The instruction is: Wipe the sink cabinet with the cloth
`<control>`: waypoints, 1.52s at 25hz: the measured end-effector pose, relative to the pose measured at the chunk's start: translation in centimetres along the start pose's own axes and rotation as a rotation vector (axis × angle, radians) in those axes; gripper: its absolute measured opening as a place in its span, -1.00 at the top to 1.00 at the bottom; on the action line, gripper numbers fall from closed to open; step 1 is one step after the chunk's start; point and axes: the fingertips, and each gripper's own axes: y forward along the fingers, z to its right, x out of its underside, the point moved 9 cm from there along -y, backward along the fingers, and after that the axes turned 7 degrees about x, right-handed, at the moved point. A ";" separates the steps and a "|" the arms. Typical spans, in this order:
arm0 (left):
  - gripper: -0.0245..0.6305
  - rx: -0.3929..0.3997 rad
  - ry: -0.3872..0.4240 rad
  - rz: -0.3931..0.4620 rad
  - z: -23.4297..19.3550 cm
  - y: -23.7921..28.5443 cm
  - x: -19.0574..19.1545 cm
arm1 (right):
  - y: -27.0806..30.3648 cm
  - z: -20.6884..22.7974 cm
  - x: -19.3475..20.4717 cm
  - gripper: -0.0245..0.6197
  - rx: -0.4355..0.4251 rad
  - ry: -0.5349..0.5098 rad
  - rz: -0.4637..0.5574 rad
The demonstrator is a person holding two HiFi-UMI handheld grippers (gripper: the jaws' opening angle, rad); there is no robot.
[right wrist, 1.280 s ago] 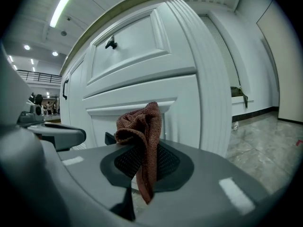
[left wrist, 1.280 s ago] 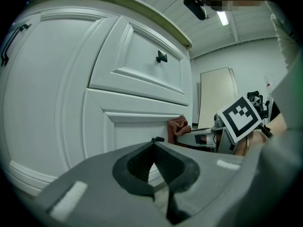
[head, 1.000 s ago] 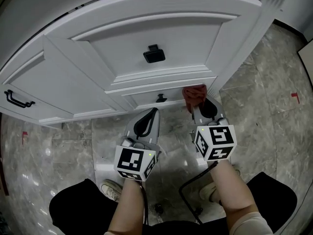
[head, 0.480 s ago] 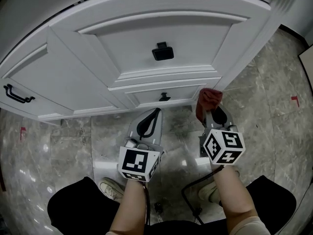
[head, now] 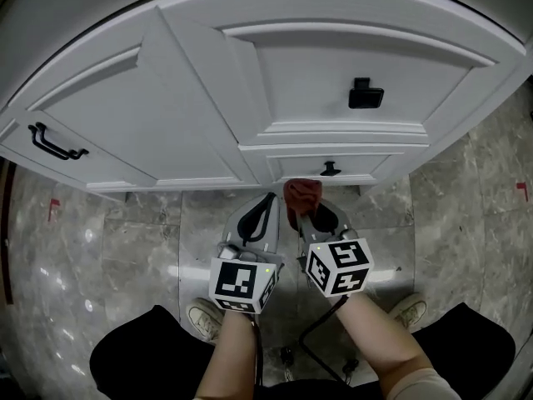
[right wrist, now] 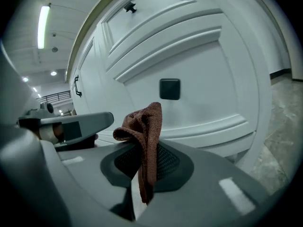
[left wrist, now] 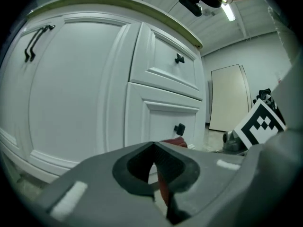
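Our right gripper [right wrist: 142,167] has its fingers clamped on the cloth [right wrist: 145,126], with the cabinet [right wrist: 199,56] just ahead. The left gripper [left wrist: 154,148] has its fingers together, empty.

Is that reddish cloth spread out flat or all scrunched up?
Scrunched up. The cloth is pinched in the shut right tongs, and its free end stands above them in crumpled folds, not opened flat.

A: State of the cloth [right wrist: 144,126]?
B: Reddish-brown, knitted, crumpled. It is held upright, pinched in the right gripper [head: 312,215], just before the lower panel [right wrist: 199,98].
A: And the sink cabinet [head: 275,73]?
B: White, panelled, black-handled, shut. Contact with the cloth cannot be confirmed.
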 end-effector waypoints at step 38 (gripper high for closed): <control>0.93 0.083 -0.002 0.015 4.8 4.2 -0.6 | -1.9 10.3 -2.5 0.68 0.174 -0.041 0.046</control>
